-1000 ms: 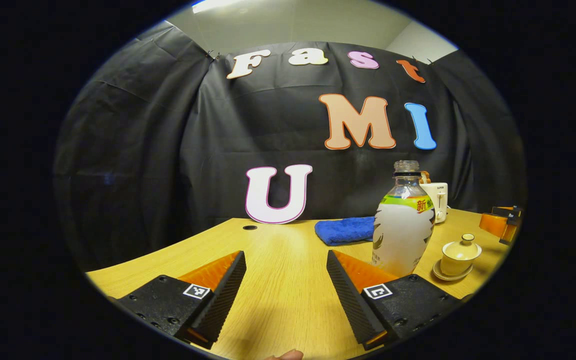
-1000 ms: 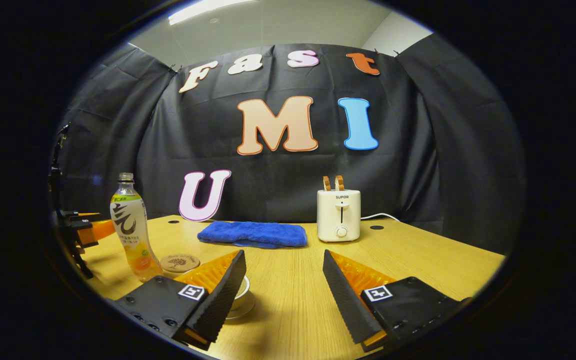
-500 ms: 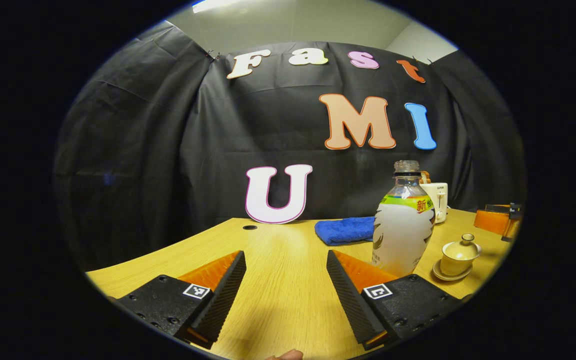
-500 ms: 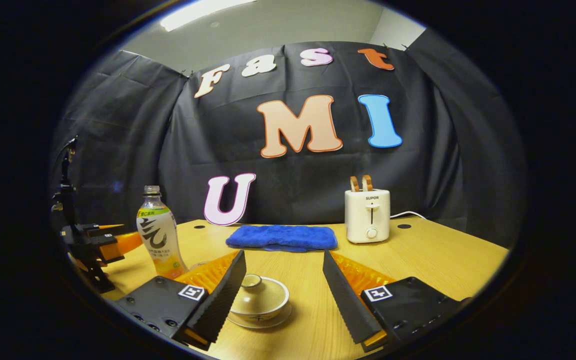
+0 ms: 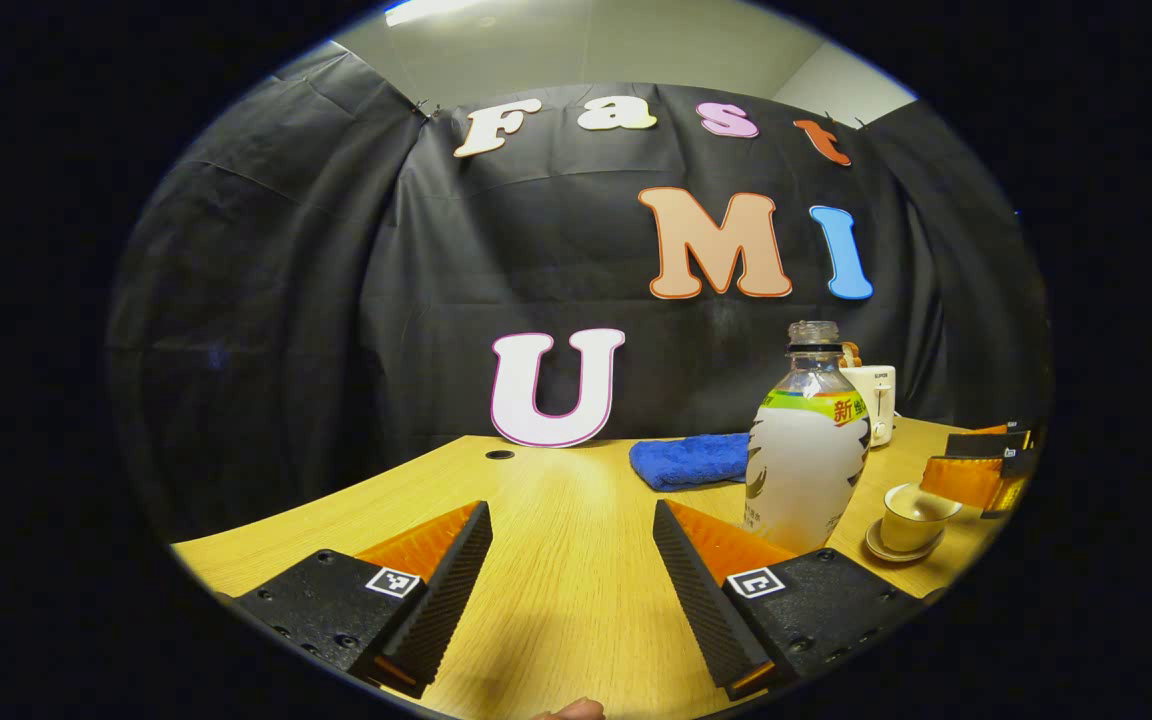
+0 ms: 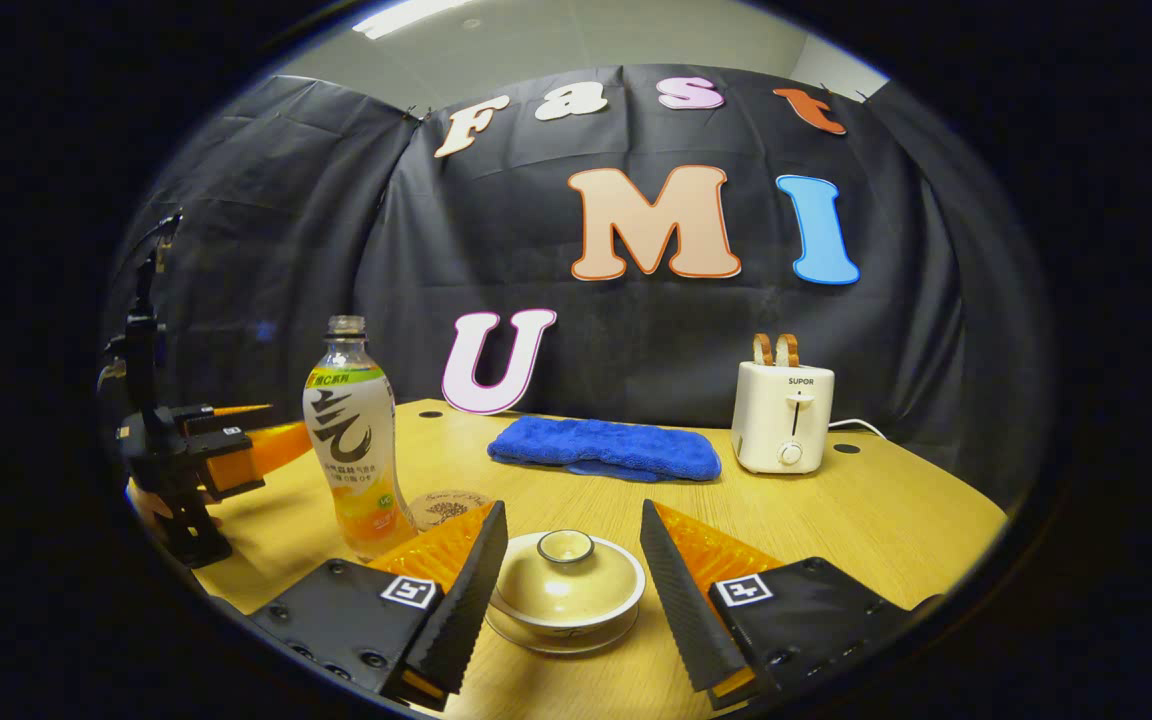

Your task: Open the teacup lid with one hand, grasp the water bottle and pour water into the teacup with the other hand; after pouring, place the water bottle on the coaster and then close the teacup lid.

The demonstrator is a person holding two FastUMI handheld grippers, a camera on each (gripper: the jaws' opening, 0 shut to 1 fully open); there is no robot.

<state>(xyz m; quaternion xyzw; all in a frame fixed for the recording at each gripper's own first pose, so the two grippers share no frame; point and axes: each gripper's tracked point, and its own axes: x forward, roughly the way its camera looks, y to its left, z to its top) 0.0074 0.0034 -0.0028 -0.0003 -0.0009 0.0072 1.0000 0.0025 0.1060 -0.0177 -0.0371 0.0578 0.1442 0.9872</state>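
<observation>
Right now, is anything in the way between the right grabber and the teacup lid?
Nothing visible is. In the right gripper view the right gripper is open with the teacup lid sitting right between its fingers. The water bottle stands off to the side, apart from them.

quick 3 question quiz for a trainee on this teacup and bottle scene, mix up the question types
1. True or false: the lid is already off the teacup.
2. Multiple choice: the teacup sits between the fingers of which gripper? A) the left gripper B) the right gripper C) neither
3. Fill in: in the right gripper view, the blue towel lies between the water bottle and the ____.

Key
1. False: the lid rests on the teacup.
2. B: its fingers are spread either side of the lid, not pressing it.
3. Toaster.
</observation>
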